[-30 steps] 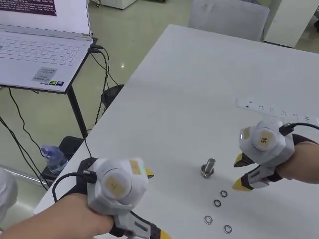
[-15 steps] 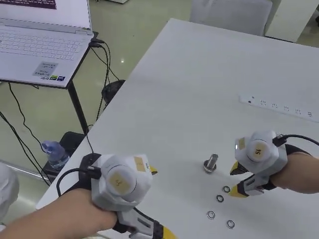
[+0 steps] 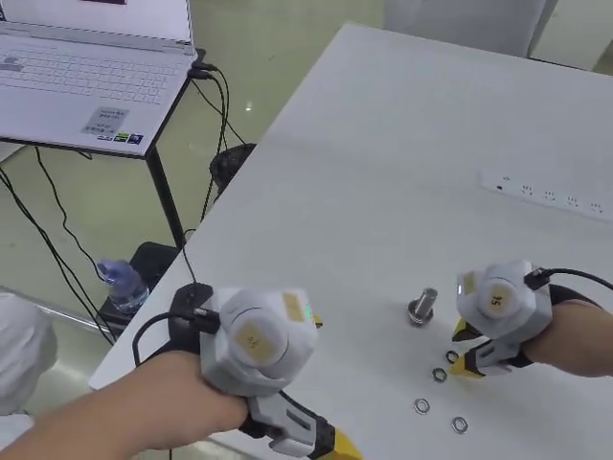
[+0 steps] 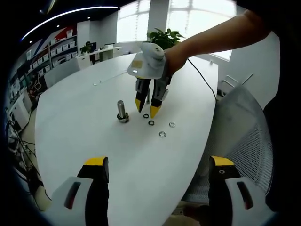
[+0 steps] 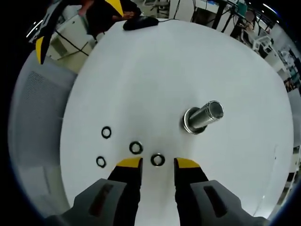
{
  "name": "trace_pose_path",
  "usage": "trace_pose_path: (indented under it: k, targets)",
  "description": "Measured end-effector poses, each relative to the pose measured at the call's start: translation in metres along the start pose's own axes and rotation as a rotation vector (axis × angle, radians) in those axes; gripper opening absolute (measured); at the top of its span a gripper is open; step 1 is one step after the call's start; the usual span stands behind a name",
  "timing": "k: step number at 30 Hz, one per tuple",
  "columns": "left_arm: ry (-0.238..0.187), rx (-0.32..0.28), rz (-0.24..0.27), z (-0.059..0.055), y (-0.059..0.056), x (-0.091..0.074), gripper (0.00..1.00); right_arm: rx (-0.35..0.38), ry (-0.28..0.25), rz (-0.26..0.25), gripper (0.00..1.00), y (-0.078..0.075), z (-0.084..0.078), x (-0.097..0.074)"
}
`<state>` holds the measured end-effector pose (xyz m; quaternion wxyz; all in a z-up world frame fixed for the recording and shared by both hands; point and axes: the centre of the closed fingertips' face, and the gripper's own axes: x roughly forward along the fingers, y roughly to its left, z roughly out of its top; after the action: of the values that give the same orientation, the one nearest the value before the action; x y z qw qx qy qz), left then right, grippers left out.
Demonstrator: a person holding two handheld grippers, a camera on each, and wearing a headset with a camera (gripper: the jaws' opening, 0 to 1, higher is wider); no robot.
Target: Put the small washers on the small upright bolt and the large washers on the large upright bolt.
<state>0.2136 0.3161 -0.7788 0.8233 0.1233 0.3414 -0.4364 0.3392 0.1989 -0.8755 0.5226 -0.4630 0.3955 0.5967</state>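
Washer (image 5: pixel 157 159) sits between your right gripper (image 5: pixel 158 163) tips, jaws open, lined up for pinch; bolt (image 5: pixel 202 117) close by. Your left gripper (image 4: pixel 158 162) open, idle.

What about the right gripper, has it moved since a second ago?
Yes. Relative to the upright bolt, the right gripper has come closer, down over the nearest washer.

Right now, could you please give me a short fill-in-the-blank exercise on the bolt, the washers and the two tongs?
1. The number of washers lying loose on the table is ____.
2. The right tongs are ____, with one washer seen between their tips.
3. The left tongs are open and hold ____.
4. The bolt stands ____ on the table.

Missing words: four; open; nothing; upright.
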Motion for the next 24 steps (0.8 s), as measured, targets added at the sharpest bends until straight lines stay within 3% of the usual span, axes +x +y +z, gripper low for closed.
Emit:
trace_pose_path:
  k: [15, 24]
  targets:
    - [0.003, -0.006, 0.0, -0.0027, -0.0001, -0.0004, 0.86, 0.017, 0.003, 0.0, 0.25, 0.0014, -0.0024, 0.0012]
    - [0.005, -0.01, 0.002, -0.0056, -0.0035, -0.0013, 0.85, 0.013, 0.033, -0.017, 0.15, 0.0027, -0.0011, 0.0023]
